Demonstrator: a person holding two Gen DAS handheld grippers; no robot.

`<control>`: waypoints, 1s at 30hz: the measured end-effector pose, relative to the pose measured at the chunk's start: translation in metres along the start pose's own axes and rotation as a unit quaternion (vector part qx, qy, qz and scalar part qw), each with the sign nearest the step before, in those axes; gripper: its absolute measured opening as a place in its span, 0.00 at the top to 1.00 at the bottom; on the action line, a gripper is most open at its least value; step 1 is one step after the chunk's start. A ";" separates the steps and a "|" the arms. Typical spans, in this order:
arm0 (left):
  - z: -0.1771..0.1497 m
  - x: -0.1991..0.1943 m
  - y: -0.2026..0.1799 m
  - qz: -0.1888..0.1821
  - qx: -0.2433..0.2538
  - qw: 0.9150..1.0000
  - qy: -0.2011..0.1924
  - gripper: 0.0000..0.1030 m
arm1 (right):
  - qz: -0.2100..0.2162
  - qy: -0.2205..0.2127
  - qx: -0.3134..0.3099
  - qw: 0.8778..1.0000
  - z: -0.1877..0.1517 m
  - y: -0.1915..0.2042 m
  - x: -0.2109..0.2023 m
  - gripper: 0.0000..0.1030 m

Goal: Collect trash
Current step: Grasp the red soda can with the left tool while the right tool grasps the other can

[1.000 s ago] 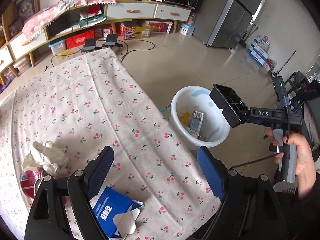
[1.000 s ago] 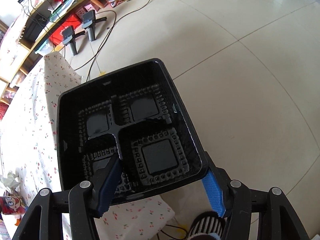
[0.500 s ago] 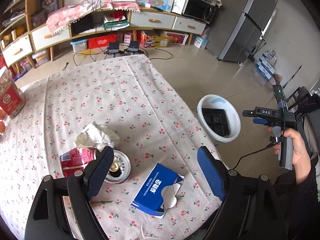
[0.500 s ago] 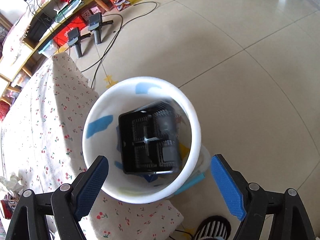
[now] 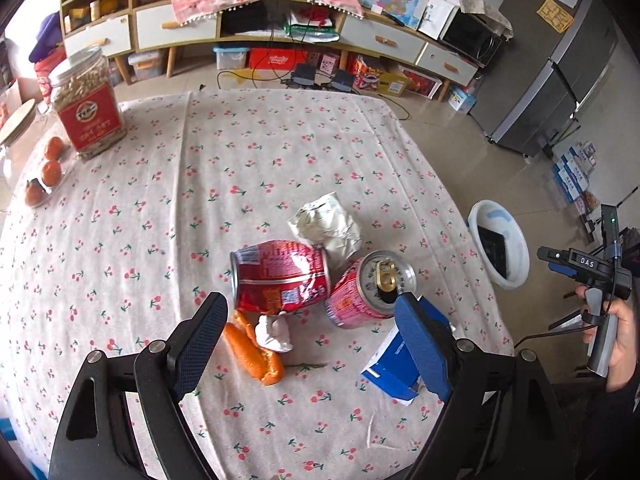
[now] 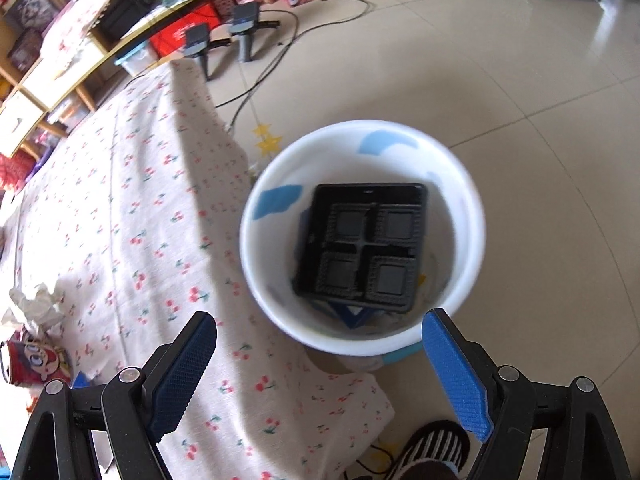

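My left gripper (image 5: 316, 332) hangs open and empty above trash on the cherry-print table. Under it lie a crushed red can (image 5: 280, 276), an upright red can (image 5: 370, 294), orange peel (image 5: 254, 350), a small white wad (image 5: 274, 330), crumpled paper (image 5: 328, 228) and a blue carton (image 5: 394, 364). My right gripper (image 6: 320, 354) stands open and empty over the white bin (image 6: 468, 280) on the floor beside the table. A black plastic tray (image 6: 362, 248) lies inside the bin. In the left wrist view the bin (image 5: 518, 266) and the hand-held right gripper (image 5: 556, 262) show at far right.
A large jar (image 5: 86, 104) and small oranges (image 5: 50, 162) sit at the table's far left corner. Two spare grippers (image 6: 222, 42) and cables lie on the floor beyond the table. A striped slipper (image 6: 432, 448) is near the bin. Shelves and a fridge (image 5: 560, 68) line the walls.
The right gripper opened and the black tray dropped into the bin. The left gripper swept across the table, bringing the cans, peel and paper under it.
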State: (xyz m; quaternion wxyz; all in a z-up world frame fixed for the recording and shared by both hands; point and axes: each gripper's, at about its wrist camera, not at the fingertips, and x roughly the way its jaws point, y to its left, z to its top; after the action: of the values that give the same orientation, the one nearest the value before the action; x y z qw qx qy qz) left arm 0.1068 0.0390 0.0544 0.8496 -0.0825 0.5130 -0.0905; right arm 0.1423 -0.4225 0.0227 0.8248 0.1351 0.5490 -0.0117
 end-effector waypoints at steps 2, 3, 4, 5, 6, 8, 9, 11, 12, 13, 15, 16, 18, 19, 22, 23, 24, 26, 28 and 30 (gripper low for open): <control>-0.004 0.006 0.011 0.014 -0.004 1.000 0.009 0.15 | 0.007 -0.003 -0.009 1.000 -0.004 0.012 -0.001 0.15; -0.006 0.010 0.016 0.021 -0.004 1.000 0.013 0.15 | 0.010 -0.004 -0.014 1.000 -0.005 0.018 -0.001 0.15; -0.008 0.014 0.021 0.026 -0.004 1.000 0.017 0.15 | 0.013 -0.004 -0.020 1.000 -0.007 0.024 0.000 0.15; -0.009 0.017 0.026 0.029 -0.004 0.999 0.020 0.15 | 0.016 -0.004 -0.026 1.000 -0.008 0.030 0.000 0.15; -0.010 0.021 0.030 0.032 -0.005 0.999 0.023 0.15 | 0.017 -0.004 -0.032 0.999 -0.010 0.035 0.001 0.15; -0.011 0.027 0.038 0.034 -0.013 0.999 0.025 0.15 | 0.018 -0.002 -0.043 0.999 -0.012 0.045 0.002 0.15; -0.010 0.030 0.043 0.031 -0.022 0.999 0.025 0.15 | 0.017 -0.001 -0.047 0.999 -0.014 0.048 0.003 0.15; -0.008 0.036 0.052 0.016 -0.040 0.999 0.027 0.15 | 0.016 0.002 -0.051 0.999 -0.016 0.054 0.006 0.15; -0.007 0.040 0.054 0.008 -0.047 0.998 0.028 0.15 | 0.016 0.004 -0.054 0.998 -0.017 0.056 0.008 0.15; -0.005 0.043 0.056 0.003 -0.051 0.998 0.028 0.16 | 0.016 0.006 -0.055 0.998 -0.019 0.059 0.009 0.15; -0.002 0.051 0.057 -0.009 -0.056 0.998 0.027 0.16 | 0.015 0.009 -0.060 0.998 -0.021 0.063 0.011 0.15; 0.000 0.056 0.057 -0.016 -0.058 0.998 0.026 0.19 | 0.015 0.009 -0.063 0.998 -0.022 0.063 0.011 0.15; 0.003 0.067 0.059 -0.032 -0.068 0.997 0.030 0.31 | 0.014 0.011 -0.067 0.998 -0.024 0.065 0.013 0.15; 0.003 0.072 0.059 -0.043 -0.074 0.996 0.034 0.39 | 0.014 0.012 -0.068 0.998 -0.025 0.066 0.013 0.15; 0.004 0.087 0.059 -0.058 -0.086 0.994 0.045 0.47 | 0.011 0.017 -0.073 0.997 -0.028 0.068 0.017 0.15; 0.005 0.090 0.057 -0.056 -0.083 0.994 0.049 0.51 | 0.011 0.019 -0.077 0.997 -0.029 0.069 0.018 0.15; 0.004 0.093 0.056 -0.050 -0.079 0.994 0.049 0.57 | 0.011 0.021 -0.081 0.996 -0.030 0.071 0.019 0.15; 0.005 0.092 0.055 -0.050 -0.082 0.994 0.043 0.63 | 0.012 0.024 -0.089 0.996 -0.033 0.075 0.021 0.15; 0.006 0.088 0.055 -0.049 -0.080 0.995 0.035 0.74 | 0.015 0.027 -0.095 0.995 -0.036 0.080 0.022 0.15; 0.006 0.082 0.054 -0.046 -0.073 0.996 0.026 0.81 | 0.019 0.031 -0.103 0.994 -0.039 0.085 0.024 0.15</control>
State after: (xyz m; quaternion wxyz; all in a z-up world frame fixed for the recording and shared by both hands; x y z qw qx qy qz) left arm 0.1538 0.0719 -0.0258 0.8227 -0.1652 0.5359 -0.0936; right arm 0.1309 -0.3281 0.0051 0.8169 0.0601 0.5699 0.0647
